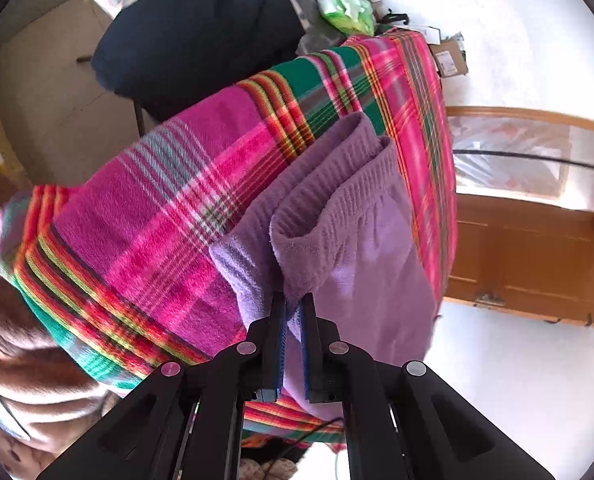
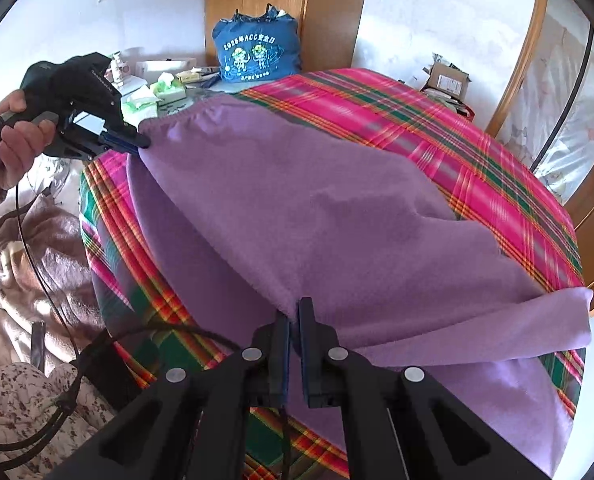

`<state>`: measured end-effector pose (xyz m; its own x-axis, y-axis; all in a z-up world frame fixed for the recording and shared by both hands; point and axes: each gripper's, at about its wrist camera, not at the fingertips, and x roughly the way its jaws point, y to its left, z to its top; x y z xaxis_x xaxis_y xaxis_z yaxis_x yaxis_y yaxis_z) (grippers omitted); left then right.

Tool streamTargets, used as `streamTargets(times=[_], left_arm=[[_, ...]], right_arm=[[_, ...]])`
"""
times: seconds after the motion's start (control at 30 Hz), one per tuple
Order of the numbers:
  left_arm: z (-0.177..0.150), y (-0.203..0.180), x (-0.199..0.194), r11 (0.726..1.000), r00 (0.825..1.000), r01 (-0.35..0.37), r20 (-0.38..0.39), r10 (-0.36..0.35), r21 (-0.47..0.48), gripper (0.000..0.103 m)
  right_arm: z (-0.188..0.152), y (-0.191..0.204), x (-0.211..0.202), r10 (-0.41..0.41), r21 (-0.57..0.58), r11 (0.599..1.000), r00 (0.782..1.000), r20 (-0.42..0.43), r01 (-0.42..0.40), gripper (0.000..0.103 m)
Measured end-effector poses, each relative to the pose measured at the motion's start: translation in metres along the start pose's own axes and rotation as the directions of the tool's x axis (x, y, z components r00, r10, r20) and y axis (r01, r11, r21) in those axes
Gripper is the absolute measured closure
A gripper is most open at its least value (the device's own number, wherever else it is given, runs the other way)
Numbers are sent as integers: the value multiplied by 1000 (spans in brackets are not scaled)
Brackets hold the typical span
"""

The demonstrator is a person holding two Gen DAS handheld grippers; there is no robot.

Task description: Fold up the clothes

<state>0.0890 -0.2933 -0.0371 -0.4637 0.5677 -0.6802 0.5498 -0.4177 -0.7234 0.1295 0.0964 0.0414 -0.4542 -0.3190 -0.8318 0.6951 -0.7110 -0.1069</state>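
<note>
**Purple garment stretched between both claws**

We saw a soft purple fleece garment [image 2: 297, 208] with a ribbed, gathered waistband, draped over a worktop covered by a pink, green and orange plaid cloth [image 2: 477, 152]. In the right wrist view it ran from upper left, where the waistband sat, to lower right, where a loose end hung past the cloth's edge; that diagonal was its long axis. The left claw [image 2: 137, 142], held in a hand [image 2: 17, 136], had closed on the waistband corner. In the left wrist view its fingers [image 1: 279, 340] stood nearly together with purple fabric pinched between them. The right claw [image 2: 293, 316] had its fingers almost closed on the garment's near edge. A blue bag [image 2: 257, 54] stood behind the worktop.
</note>
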Motion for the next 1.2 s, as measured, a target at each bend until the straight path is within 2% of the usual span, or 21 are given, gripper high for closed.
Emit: streamTargets(times=[0.3, 0.57, 0.77, 0.9, 1.03, 1.13, 1.2], left_arm=[[1, 0, -3, 1000, 1000, -15, 9, 15, 10, 96], [-1, -8, -10, 997, 998, -65, 17, 64, 45, 97], [-1, 5, -11, 996, 997, -83, 11, 82, 41, 97], [-4, 13, -13, 998, 998, -64, 8, 63, 30, 98], [-7, 12, -17, 999, 1000, -16, 2, 16, 39, 99], [-9, 5, -19, 998, 1000, 18, 9, -19, 59, 96], [-9, 1, -18, 998, 1000, 14, 27, -16, 64, 90]], right_arm=[[-4, 6, 4, -6, -4, 1000, 1000, -16, 5, 98], [-3, 16, -14, -45, -27, 999, 999, 13, 45, 98], [-17, 23, 4, -48, -2, 999, 998, -33, 48, 98], [-21, 27, 13, -59, -4, 998, 997, -55, 58, 96], [-21, 31, 14, -49, -15, 999, 997, -67, 48, 88], [-20, 35, 15, -54, -33, 998, 996, -73, 52, 86], [-18, 35, 16, -51, -33, 998, 995, -83, 48, 86]])
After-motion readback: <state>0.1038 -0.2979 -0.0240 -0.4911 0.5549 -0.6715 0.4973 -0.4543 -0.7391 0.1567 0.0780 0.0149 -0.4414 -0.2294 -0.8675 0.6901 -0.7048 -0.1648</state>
